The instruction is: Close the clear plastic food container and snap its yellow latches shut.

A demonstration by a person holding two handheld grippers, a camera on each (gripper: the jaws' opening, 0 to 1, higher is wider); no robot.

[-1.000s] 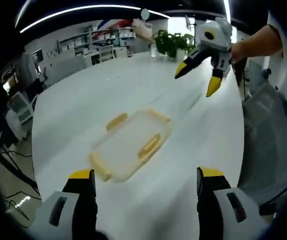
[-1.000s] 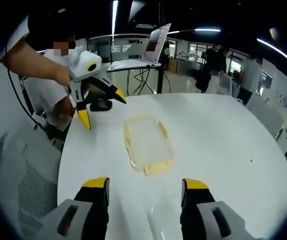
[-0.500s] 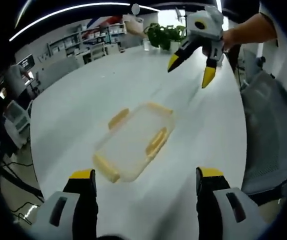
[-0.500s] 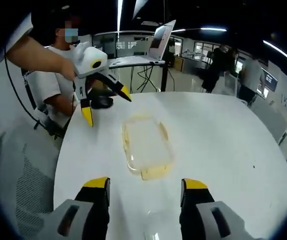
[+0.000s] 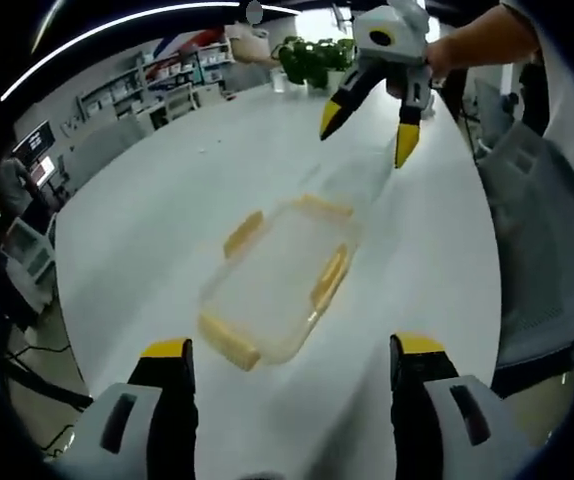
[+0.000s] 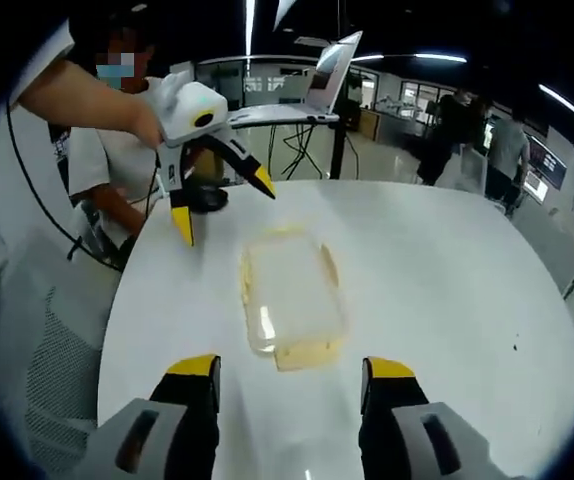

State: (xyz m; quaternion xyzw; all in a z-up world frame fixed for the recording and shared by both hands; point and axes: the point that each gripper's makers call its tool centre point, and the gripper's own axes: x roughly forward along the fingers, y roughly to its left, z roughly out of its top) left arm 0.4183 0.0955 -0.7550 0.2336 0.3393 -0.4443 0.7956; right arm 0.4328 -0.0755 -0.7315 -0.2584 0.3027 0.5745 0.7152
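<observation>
A clear plastic food container (image 5: 279, 278) with yellow latches lies flat on the white table, its lid resting on it. It also lies ahead of my right gripper (image 6: 289, 370), as the container (image 6: 292, 297). My left gripper (image 5: 292, 355) stands open just short of the container's near end, nothing between its jaws. My right gripper is open too, hovering above the table beyond the container's far end in the left gripper view (image 5: 372, 118). The left gripper (image 6: 219, 203) hangs over the far end in the right gripper view.
The white table (image 5: 147, 210) is wide, with its edge near a grey mesh chair (image 5: 537, 260). A potted plant (image 5: 312, 62) stands at the far end. A laptop (image 6: 312, 85) sits on a stand, and a person in white (image 6: 107, 150) holds the gripper.
Both views have closed in slightly on the container. The right gripper has shifted left and lower in the left gripper view; the container itself has not moved.
</observation>
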